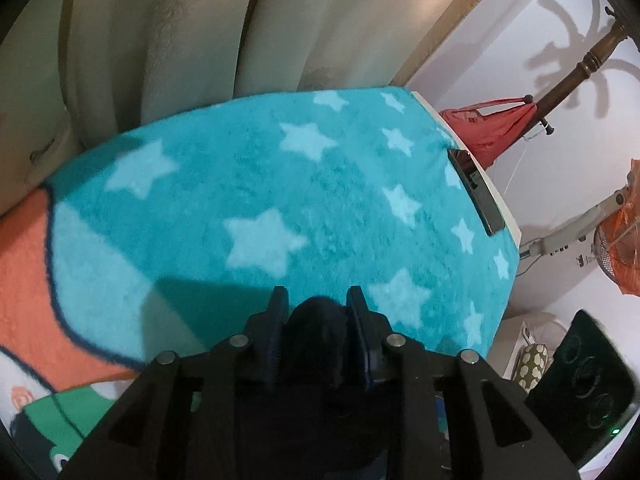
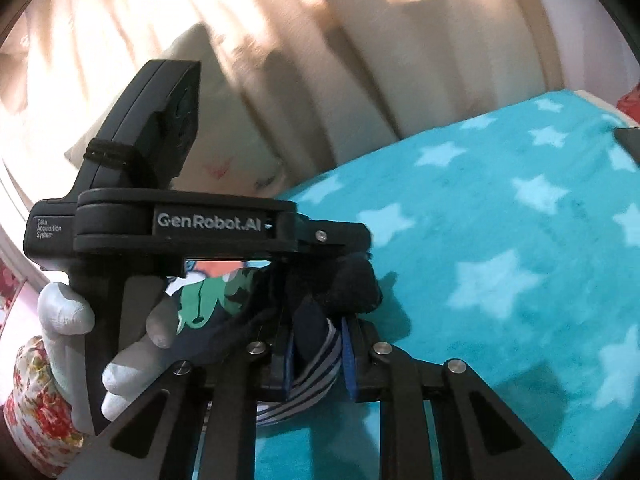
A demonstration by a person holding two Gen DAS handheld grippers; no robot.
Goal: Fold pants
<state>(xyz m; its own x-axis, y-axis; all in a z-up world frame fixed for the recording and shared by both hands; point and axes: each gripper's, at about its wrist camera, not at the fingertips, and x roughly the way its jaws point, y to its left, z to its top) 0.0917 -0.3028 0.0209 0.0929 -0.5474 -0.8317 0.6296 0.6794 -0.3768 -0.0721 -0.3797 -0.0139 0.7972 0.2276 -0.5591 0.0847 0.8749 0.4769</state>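
Observation:
The pants (image 1: 316, 320) are dark navy and bunch up between the fingers of my left gripper (image 1: 318, 296), which is shut on them just above the teal star blanket (image 1: 248, 184). In the right wrist view my right gripper (image 2: 318, 340) is shut on another part of the pants (image 2: 312, 320), where a white-and-blue striped band (image 2: 320, 364) shows between its blue pads. The left gripper (image 2: 356, 256) appears there side-on, held by a white-gloved hand (image 2: 64, 312), with its tips close above the right gripper's. Most of the pants hang hidden below both grippers.
A dark phone (image 1: 476, 192) lies at the blanket's right edge. Cream curtains (image 1: 200, 40) hang behind the bed. A red bag (image 1: 488, 128), an orange fan (image 1: 620, 248) and a black speaker (image 1: 584, 376) stand on the right. A printed orange and green cloth (image 1: 28, 280) lies on the left.

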